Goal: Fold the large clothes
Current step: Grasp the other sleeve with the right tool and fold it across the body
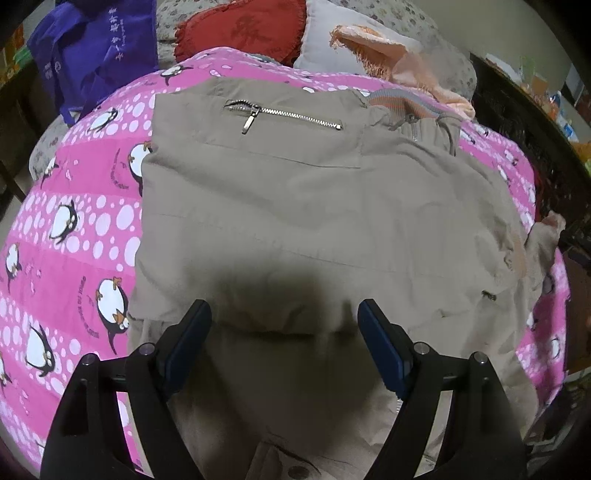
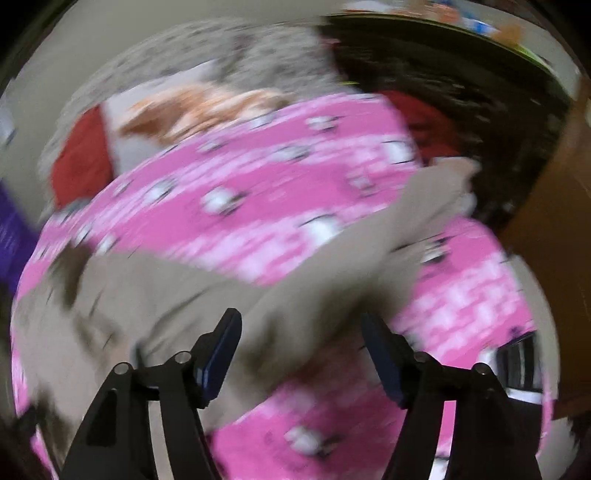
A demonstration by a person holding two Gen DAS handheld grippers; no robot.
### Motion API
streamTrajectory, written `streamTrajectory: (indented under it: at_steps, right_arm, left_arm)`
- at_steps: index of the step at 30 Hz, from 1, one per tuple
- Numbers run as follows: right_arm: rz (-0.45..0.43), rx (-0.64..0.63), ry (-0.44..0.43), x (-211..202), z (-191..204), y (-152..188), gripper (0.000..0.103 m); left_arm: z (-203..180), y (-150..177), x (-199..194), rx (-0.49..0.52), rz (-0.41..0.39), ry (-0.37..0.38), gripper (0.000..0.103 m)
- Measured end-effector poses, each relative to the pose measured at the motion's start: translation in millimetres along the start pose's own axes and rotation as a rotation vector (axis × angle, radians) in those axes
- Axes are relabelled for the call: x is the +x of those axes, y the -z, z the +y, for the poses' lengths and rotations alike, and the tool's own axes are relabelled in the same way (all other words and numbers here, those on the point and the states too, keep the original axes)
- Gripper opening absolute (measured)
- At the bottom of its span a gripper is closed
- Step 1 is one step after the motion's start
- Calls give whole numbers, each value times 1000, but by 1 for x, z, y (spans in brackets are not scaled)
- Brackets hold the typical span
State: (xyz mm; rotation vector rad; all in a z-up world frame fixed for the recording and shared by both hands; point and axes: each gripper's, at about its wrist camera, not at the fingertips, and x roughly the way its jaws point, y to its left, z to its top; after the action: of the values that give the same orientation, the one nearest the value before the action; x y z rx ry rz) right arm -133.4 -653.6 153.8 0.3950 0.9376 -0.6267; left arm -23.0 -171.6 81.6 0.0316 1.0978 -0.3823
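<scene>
Pink bedding printed with penguins (image 1: 74, 236) covers a bed, with a red cushion (image 1: 240, 29) and a purple bag (image 1: 92, 48) seen far beyond the left tongs (image 1: 284, 321). Spread across the bedding is a large khaki garment (image 1: 314, 206), its zip pocket (image 1: 284, 114) lying well ahead of the left tongs, which are held spread above the nearer hem with nothing gripped. In the blurred right-wrist view, the right tongs (image 2: 301, 332) are also seen spread and empty, with a khaki sleeve (image 2: 388, 236) stretching away ahead and to the right across the pink bedding. The garment appears partly folded on one side, so the step in hand is judged to be a sleeve fold. The next move would call for the sleeve to be pinched near its end and carried over the body, with both layers caught.
</scene>
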Motion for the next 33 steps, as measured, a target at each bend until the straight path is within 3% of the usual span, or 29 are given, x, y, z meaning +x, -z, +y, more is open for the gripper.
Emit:
streamTrajectory:
  at_steps: [8,14,16,17,18,20,27,33]
  right_arm:
    - [52,196,166,49,-71,-63,77]
    - [65,255,155,73,-89,-70,75]
    - [46,248,122,77,-92,-69,52]
    - [39,230,112,78,-92,-69,19]
    - [33,206,112,76,-91,-68,8]
    - [3,198,80,67,-91,-66,7]
    - [-126,173,-153,2,-83,-61,6]
    - [-197,36,-297,-55,-36,-64,4]
  left_arm:
    - [12,5,-2,-41,19,11,83]
    - [20,10,4,-76,39,-19,83]
    - [22,12,7,-83,54,-21,83]
    - [23,13,7,-84,56,-22,83]
    - [22,13,8,-83,58,-25,83]
    - [23,15,8,-78,61,-33,83]
    - [29,16,3,-121,45,-8,83]
    - [32,14,-11,-137,17,17,83]
